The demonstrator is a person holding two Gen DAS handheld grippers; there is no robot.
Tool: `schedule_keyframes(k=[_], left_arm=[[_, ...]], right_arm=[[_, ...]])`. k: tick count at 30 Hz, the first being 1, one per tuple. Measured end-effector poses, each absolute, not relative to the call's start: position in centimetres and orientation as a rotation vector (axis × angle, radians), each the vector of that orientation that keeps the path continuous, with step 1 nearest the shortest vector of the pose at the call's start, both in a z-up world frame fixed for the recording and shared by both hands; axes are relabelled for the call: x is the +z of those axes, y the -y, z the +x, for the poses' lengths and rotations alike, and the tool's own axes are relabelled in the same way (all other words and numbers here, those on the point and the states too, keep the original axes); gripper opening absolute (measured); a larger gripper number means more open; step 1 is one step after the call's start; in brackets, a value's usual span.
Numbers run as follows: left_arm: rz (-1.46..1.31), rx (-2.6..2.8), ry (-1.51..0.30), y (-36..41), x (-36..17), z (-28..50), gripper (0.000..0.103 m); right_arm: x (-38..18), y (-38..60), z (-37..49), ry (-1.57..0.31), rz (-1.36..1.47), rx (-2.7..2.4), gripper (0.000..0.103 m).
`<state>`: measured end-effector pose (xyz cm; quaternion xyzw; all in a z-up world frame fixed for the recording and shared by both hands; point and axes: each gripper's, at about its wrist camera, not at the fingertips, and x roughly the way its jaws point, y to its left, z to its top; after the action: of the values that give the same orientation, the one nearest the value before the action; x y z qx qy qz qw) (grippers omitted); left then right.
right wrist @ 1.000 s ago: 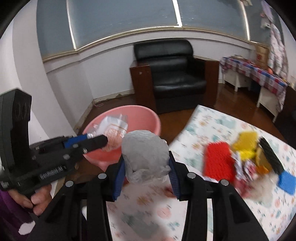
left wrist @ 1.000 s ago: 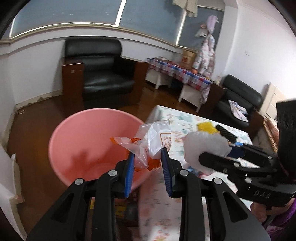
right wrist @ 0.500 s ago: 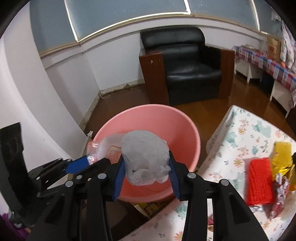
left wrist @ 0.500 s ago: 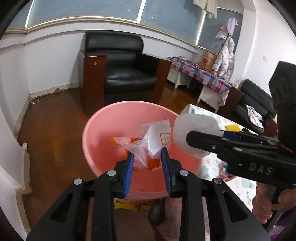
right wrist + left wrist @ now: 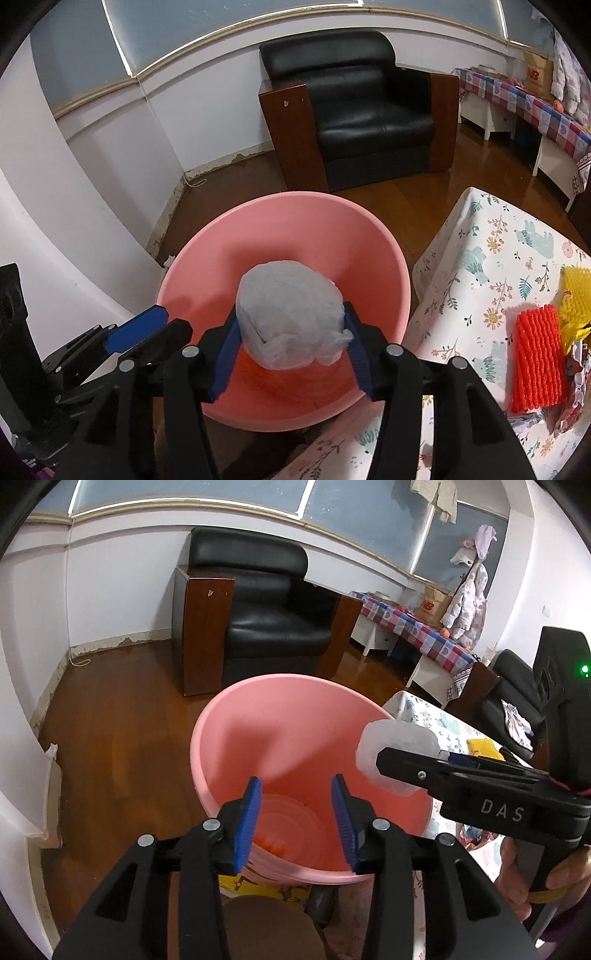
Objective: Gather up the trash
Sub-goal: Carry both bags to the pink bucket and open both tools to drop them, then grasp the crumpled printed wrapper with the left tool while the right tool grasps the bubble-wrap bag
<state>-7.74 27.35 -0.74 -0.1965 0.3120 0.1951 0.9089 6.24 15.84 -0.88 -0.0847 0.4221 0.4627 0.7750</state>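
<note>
Black grippers [image 5: 295, 812], blue pads, silver screws, "DAS".

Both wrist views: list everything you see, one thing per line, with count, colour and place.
Basin: one, pink, on the floor beside the table, under both grippers.
Bag bundle: one, whitish-grey, between the right gripper's pads, over the basin.
Wrapper: one, clear with orange, at the bottom of the basin.
Table: one, floral cloth, right of the basin.
Foam nets: one red, one yellow, on the table.
Armchair: one, black with brown sides, by the far wall.
Side table: one, checked cloth, far right.
Left gripper: black with blue pads, jaws opening, nothing between them.
Right gripper: black with blue pads, jaws opening around the bundle.
Hand: one, on the right gripper's handle.
</note>
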Motion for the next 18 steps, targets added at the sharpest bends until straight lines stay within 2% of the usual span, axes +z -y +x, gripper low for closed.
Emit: schedule_keyframes(k=[5,9,18], left_arm=[[-0.425,0.392,-0.636,-27.4,-0.5,-7.8,0.04],[-0.423,0.388,-0.629,-27.3,0.0,-7.8,0.04],[-0.412,0.382,-0.599,-26.4,1.4,-8.4,0.04]], right_arm=[[-0.9,-15.4,6.4,-0.908,-0.177,1.01,0.054],[-0.5,-14.7,6.4,-0.893,-0.162,1.02,0.063],[1.2,-12.2,5.7,-0.84,-0.136,1.018,0.063]])
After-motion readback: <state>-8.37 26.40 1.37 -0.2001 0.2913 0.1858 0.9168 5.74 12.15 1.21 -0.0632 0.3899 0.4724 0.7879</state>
